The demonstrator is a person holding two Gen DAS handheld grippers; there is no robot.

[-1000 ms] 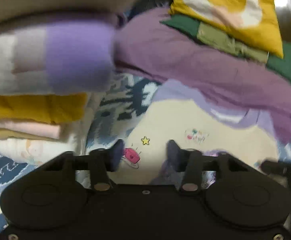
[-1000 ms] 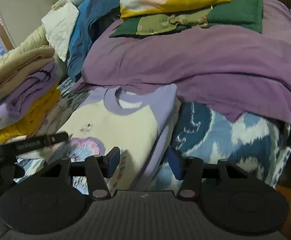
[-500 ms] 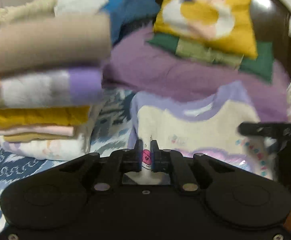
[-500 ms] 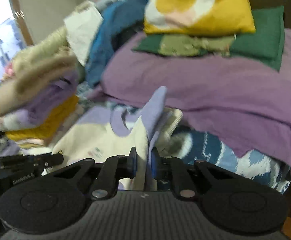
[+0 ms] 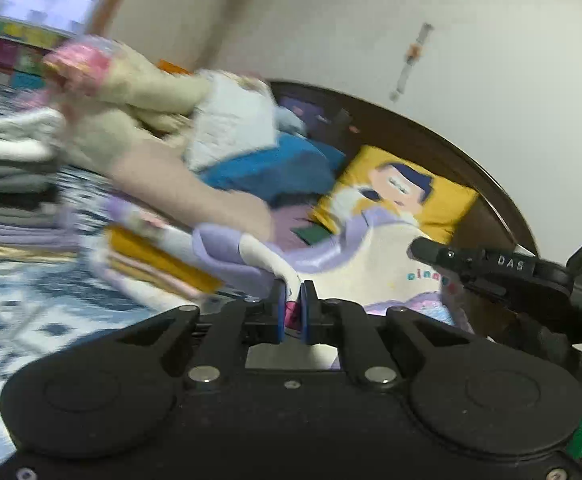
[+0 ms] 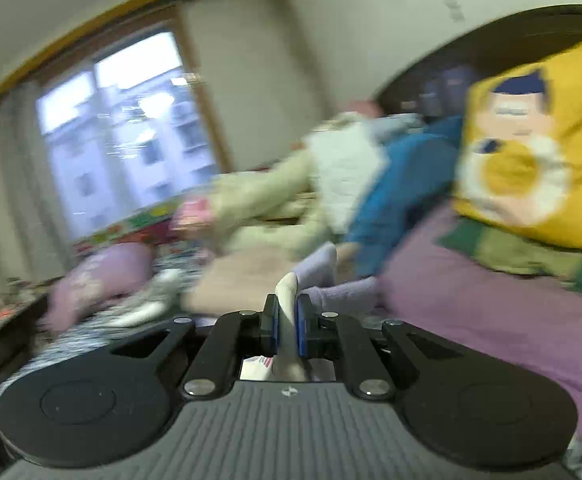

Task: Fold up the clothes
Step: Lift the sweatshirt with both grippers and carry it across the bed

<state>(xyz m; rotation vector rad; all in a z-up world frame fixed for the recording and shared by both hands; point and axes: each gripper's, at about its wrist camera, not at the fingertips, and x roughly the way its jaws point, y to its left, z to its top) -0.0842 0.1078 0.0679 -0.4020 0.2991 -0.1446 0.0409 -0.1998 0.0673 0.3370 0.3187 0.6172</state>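
A cream shirt with lilac sleeves and collar [image 5: 387, 248] hangs lifted off the bed between both grippers. My left gripper [image 5: 293, 312] is shut on its printed lower part. My right gripper [image 6: 287, 322] is shut on a cream fold of the same shirt [image 6: 287, 292], with a lilac sleeve [image 6: 323, 260] sticking up past the fingers. The right gripper's black body [image 5: 531, 280] shows at the right of the left wrist view. Both views are motion blurred.
A stack of folded clothes [image 5: 155, 256] sits at left on the blue patterned bedspread [image 5: 19, 304]. A yellow cartoon pillow [image 6: 531, 148] leans on the dark headboard [image 5: 471, 176] above a purple blanket [image 6: 491, 312]. A loose pile of blue and cream garments [image 6: 351, 176] lies behind.
Both grippers closed on the shirt lying flat on the bed, then lifted it. The cameras now tilt up toward the wall and window.
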